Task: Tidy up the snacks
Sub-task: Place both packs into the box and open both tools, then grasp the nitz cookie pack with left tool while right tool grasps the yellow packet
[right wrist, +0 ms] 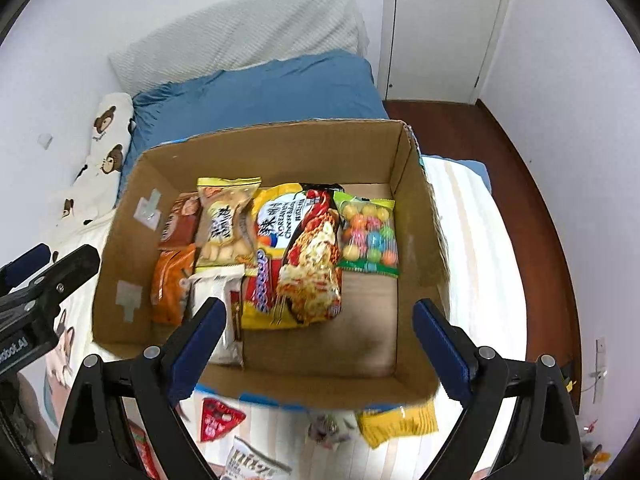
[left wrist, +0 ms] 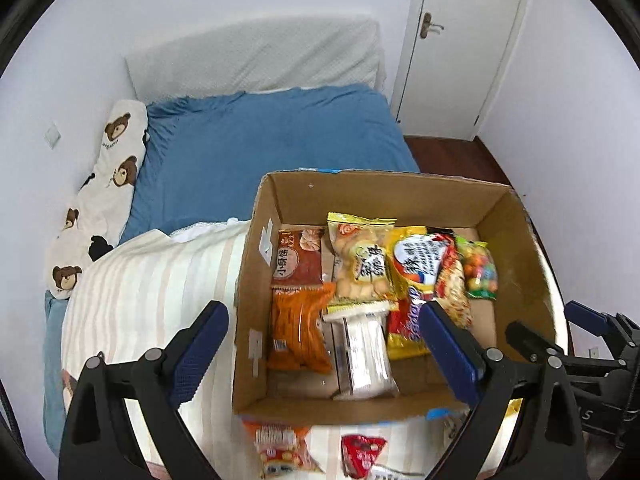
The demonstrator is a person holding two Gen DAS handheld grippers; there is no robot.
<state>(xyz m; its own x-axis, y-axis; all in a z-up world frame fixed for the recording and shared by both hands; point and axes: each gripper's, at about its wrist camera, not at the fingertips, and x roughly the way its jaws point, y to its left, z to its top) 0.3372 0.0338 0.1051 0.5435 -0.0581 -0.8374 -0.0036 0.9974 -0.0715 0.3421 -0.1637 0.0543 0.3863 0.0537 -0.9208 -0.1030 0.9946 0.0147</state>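
An open cardboard box [left wrist: 256, 240] [right wrist: 404, 184] sits on the bed and holds several snack packets in rows: a brown packet [left wrist: 298, 258], an orange packet [left wrist: 298, 328], a white packet [left wrist: 364, 352], a biscuit bag [right wrist: 228, 224], a noodle pack [right wrist: 312, 264] and a bag of coloured candy balls [right wrist: 370, 236]. My left gripper [left wrist: 324, 320] is open and empty above the box's near left part. My right gripper [right wrist: 320, 316] is open and empty above the box's near edge. Loose packets lie in front of the box: red [right wrist: 218, 418], yellow [right wrist: 396, 420], orange-white [left wrist: 276, 448].
The box rests on a striped cream blanket [left wrist: 152, 292] over a blue bedsheet [left wrist: 272, 136]. A bear-print pillow [left wrist: 112, 184] lies along the left wall. A white door [left wrist: 460, 40] and dark wooden floor [right wrist: 512, 152] are at the right.
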